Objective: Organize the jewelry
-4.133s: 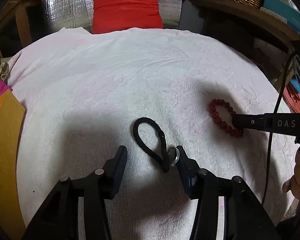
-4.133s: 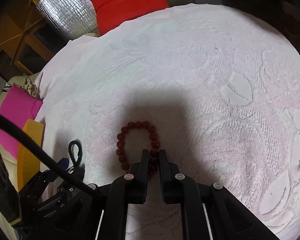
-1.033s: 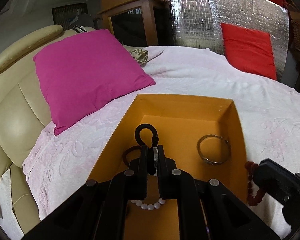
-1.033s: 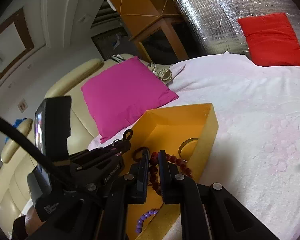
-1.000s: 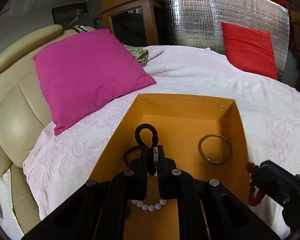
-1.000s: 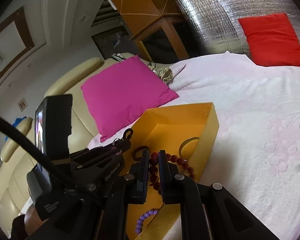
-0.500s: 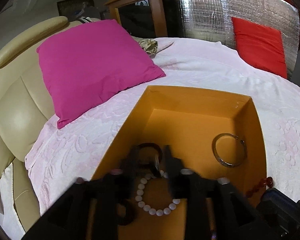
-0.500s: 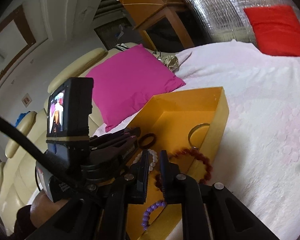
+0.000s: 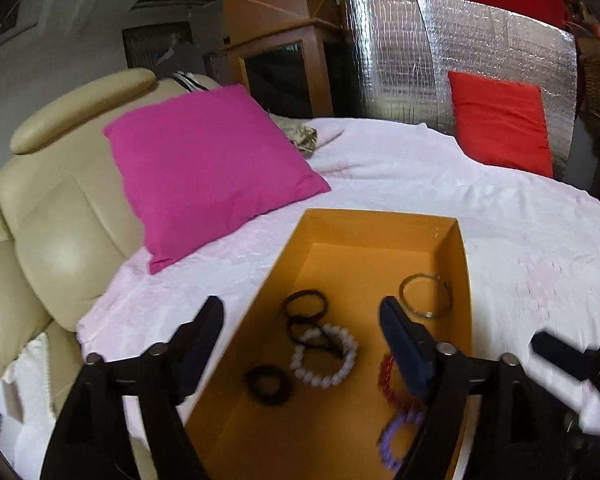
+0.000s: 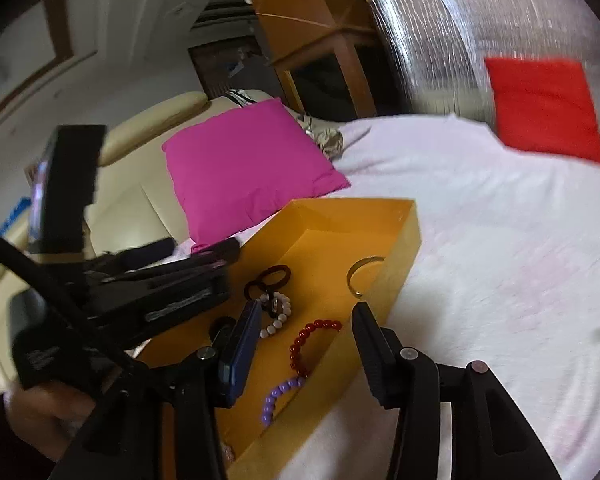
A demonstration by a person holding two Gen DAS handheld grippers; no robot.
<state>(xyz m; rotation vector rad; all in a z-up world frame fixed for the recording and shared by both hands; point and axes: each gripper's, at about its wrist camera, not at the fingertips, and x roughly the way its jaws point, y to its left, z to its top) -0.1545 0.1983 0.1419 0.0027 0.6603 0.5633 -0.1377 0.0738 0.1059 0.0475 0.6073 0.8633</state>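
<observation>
Both drops have just been made. The left tool [image 9: 300, 320], which was clenched on the black cord bracelet [image 9: 305, 309], is spreading with nothing between its jaws; the cord lies across the white bead bracelet [image 9: 325, 356] in the orange box [image 9: 380, 222]. The right tool [image 10: 305, 328] is likewise opening, and the red bead bracelet [image 10: 305, 344] has landed beside the purple one [image 10: 278, 396] (half hidden behind a finger in the left view). With the bed [image 9: 540, 240] now bare of jewelry, sorting looks nearly finished. Motion blur smears the farther silver bangle [image 9: 426, 296].

Matt orange cardboard box [image 9: 380, 222], shiny metal bangle [image 9: 426, 295], textured pink cloth [image 9: 540, 248]
</observation>
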